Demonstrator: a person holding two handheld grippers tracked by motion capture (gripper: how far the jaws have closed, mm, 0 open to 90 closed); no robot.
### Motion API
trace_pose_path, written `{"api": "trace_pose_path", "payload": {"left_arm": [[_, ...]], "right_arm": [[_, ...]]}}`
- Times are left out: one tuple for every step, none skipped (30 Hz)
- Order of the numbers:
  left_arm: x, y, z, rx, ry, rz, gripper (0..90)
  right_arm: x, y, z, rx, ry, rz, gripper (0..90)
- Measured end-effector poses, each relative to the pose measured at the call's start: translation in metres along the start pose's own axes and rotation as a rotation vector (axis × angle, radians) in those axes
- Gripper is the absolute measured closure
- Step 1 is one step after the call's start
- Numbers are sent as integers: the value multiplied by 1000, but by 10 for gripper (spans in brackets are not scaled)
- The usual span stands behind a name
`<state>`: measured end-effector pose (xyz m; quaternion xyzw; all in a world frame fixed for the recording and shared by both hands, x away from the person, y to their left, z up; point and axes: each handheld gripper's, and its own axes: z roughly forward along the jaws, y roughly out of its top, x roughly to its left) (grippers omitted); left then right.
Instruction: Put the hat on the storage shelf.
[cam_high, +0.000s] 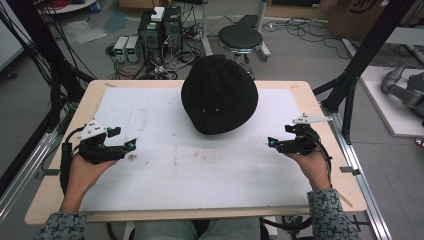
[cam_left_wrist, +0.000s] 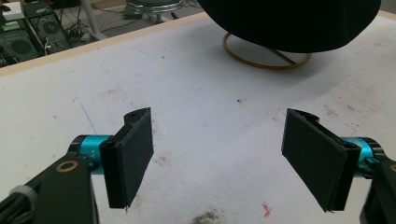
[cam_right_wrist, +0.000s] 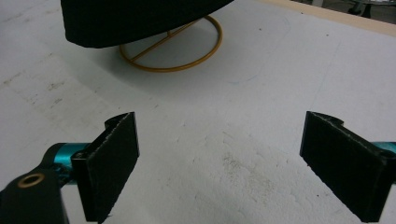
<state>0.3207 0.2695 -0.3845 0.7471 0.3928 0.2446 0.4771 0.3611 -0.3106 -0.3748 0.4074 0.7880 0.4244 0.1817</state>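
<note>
Resting on tabletop (cam_high: 150, 200) at frame's upper centre: black hat (cam_high: 219, 95) on gold wire stand (cam_left_wrist: 266, 58). Left gripper (cam_high: 131, 144) lower left, right gripper (cam_high: 270, 142) lower right, fingers (cam_left_wrist: 133, 156) released, grasping nothing.

We see a wooden table (cam_high: 320, 107), a stained white mat (cam_high: 165, 120) covering most of its top, our black hat (cam_high: 219, 95) raised on a gold wire ring stand (cam_right_wrist: 170, 46) on the mat

Dim, even overhead light; the white desk (cam_high: 150, 175) mat reads greyish; a soft shadow pools under the black hat (cam_high: 219, 95); close jaws slightly soft, no glare.
</note>
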Motion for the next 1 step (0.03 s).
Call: {"api": "trace_pose_path", "payload": {"left_arm": [[0,0,1,6,4,1,251]], "right_arm": [[0,0,0,2,3,-1,115]]}}
